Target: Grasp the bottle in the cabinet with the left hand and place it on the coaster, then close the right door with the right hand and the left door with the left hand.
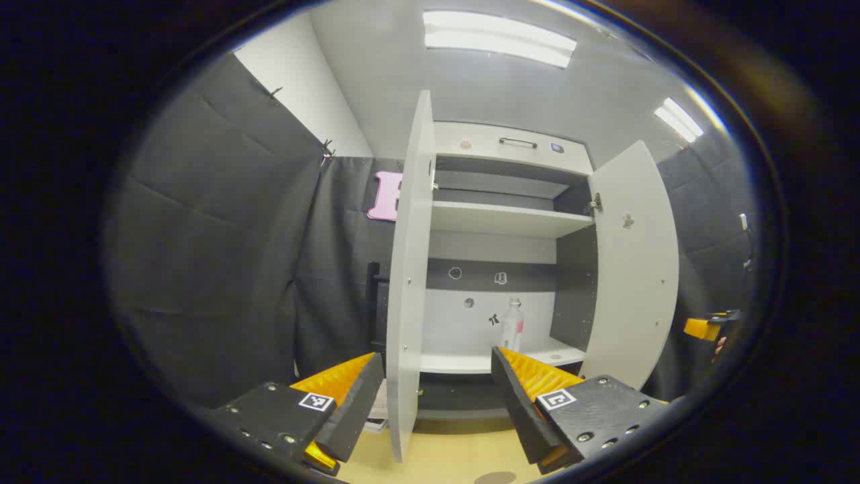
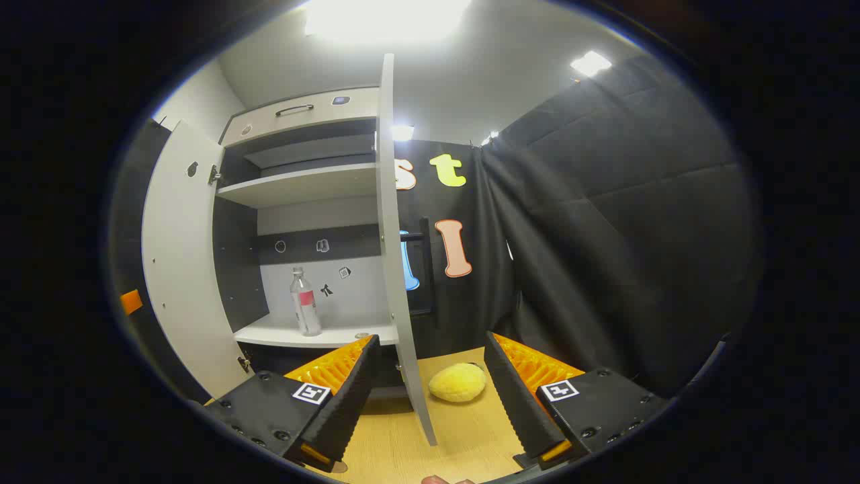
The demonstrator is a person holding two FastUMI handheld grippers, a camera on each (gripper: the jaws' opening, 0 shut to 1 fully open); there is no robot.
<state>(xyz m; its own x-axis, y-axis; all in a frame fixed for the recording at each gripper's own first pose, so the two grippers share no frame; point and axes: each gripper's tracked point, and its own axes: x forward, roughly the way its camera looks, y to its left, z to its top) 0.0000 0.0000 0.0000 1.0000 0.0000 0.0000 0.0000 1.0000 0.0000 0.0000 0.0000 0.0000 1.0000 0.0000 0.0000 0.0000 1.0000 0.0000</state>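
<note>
Both doors open. Bottle (image 1: pixel 512 325) upright on the cabinet's lower shelf (image 1: pixel 470 363), straight ahead of the left gripper (image 1: pixel 437 396), slightly right of centre. Left gripper spread wide, empty; right gripper (image 2: pixel 430 396) likewise.

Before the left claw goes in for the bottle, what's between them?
In the left gripper view, nothing blocks the path: the open left claw faces the bottle past the open left door and bare shelf.
</note>
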